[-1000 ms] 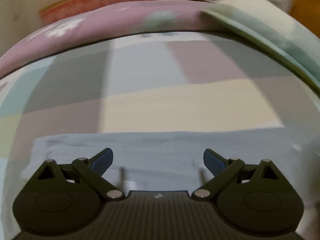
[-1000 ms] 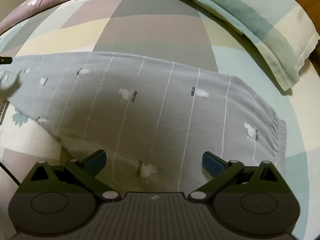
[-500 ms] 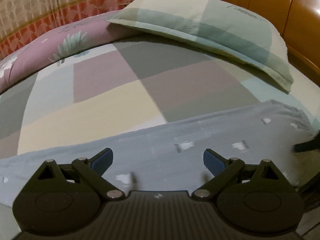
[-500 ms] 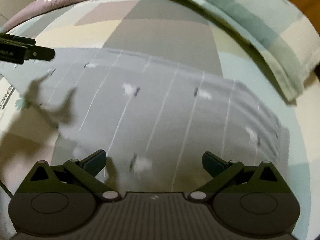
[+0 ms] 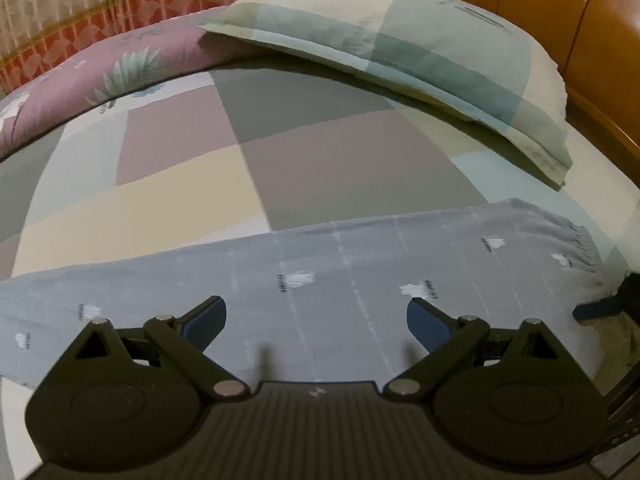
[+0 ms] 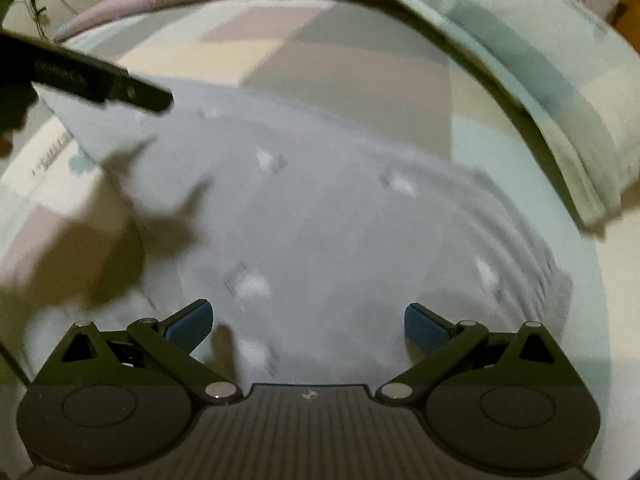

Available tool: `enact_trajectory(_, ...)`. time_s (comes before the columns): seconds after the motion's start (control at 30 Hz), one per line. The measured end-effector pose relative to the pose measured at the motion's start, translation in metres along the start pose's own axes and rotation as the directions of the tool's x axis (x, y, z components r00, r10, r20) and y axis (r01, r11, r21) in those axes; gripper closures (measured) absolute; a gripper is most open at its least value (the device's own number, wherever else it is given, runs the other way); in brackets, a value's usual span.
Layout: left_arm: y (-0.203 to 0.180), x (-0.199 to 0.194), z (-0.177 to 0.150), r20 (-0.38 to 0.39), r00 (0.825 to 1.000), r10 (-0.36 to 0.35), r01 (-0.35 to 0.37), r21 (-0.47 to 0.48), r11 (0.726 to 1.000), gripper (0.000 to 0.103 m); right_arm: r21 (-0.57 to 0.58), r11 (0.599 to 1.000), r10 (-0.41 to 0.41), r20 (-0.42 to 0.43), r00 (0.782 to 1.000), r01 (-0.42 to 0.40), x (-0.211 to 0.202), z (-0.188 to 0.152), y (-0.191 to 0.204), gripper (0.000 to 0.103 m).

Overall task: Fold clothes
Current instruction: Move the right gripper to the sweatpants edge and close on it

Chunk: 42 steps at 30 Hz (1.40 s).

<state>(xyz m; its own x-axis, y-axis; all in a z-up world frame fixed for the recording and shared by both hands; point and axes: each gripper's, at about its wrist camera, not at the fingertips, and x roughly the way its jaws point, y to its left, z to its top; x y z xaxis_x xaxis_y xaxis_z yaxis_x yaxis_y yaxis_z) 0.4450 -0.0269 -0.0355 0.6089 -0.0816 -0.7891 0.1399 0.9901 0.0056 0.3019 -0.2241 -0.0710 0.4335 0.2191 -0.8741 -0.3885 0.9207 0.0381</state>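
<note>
Grey trousers (image 5: pixel 360 280) lie spread flat across the patchwork bedspread (image 5: pixel 304 160), just short of the check pillow (image 5: pixel 420 52), their gathered waistband (image 5: pixel 580 240) toward the wooden headboard (image 5: pixel 560 20). I have both tools over the cloth and neither holds anything — the left gripper (image 5: pixel 316 318) has its jaws wide apart above the middle of the garment, and the right gripper (image 6: pixel 308 322) is equally wide above the waistband end. My judgement is that no fold is yet made and that the first pinch is the step in hand. The risk lies in that pinch: thin fabric on a soft bed could bunch, or a jaw could catch the bedspread along with the trousers and drag both, leaving a crooked fold. The right-wrist picture is smeared by motion, so closing on what it shows could miss the hem. The two views differ. The left wrist alone shows the curtain (image 5: pixel 80 12), the purple quilt (image 5: pixel 120 68) and the garment's white printed marks crisply, with the other tool a dark sliver at the right edge. The right wrist alone shows the tip of the left tool from outside and its shadow (image 6: pixel 120 240) on the cloth.
</note>
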Motion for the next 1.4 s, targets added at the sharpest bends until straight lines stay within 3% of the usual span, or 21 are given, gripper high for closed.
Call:
enact_trajectory(0.37,-0.025,0.015,0.008,-0.028,0.999,-0.03,0.03,-0.001,1.0,0.006,-0.018,1.0,0.019,0.013,1.0,-0.019,0.004,-0.01,-0.006,0.0)
enact_trajectory(0.47,-0.027,0.018,0.014,-0.027,0.999,-0.031,0.031,-0.006,1.0,0.006,-0.035,0.996,0.077,-0.028,0.997,-0.078,0.001,-0.003,-0.017,0.0)
enact_trajectory(0.63,-0.033,0.024,0.02,-0.031,0.999,-0.037,0.037,0.005,0.999,0.006,0.109,0.97,0.222,-0.021,0.975,-0.218,-0.012,0.012,-0.071,0.0)
enact_trajectory(0.8,-0.042,0.032,0.026,-0.045,0.997,-0.055,0.055,0.014,0.998,0.006,0.198,0.954,0.221,0.033,0.975,-0.223,-0.021,0.033,-0.144,0.0)
enact_trajectory(0.9,-0.049,0.037,0.028,-0.053,0.996,-0.065,0.067,0.027,0.997,0.006,0.224,0.942,0.252,0.012,0.968,-0.248,-0.011,0.05,-0.184,0.0)
enact_trajectory(1.0,-0.053,0.042,0.029,-0.069,0.995,-0.077,0.079,0.034,0.996,0.006,0.247,0.91,0.35,-0.033,0.936,-0.332,0.011,0.06,-0.213,0.0)
enact_trajectory(1.13,-0.057,0.048,0.029,-0.087,0.992,-0.093,0.097,0.048,0.994,0.006,0.31,0.818,0.533,-0.093,0.841,-0.484,0.039,0.07,-0.237,0.0)
enact_trajectory(1.27,-0.061,0.055,0.027,-0.109,0.989,-0.103,0.111,0.064,0.992,0.006,0.328,0.758,0.626,-0.122,0.77,-0.564,0.052,0.076,-0.245,0.0)
enact_trajectory(1.4,-0.067,0.061,0.03,-0.118,0.985,-0.129,0.137,0.062,0.989,0.006,0.348,0.712,0.679,-0.12,0.724,-0.61,0.063,0.086,-0.247,0.0)
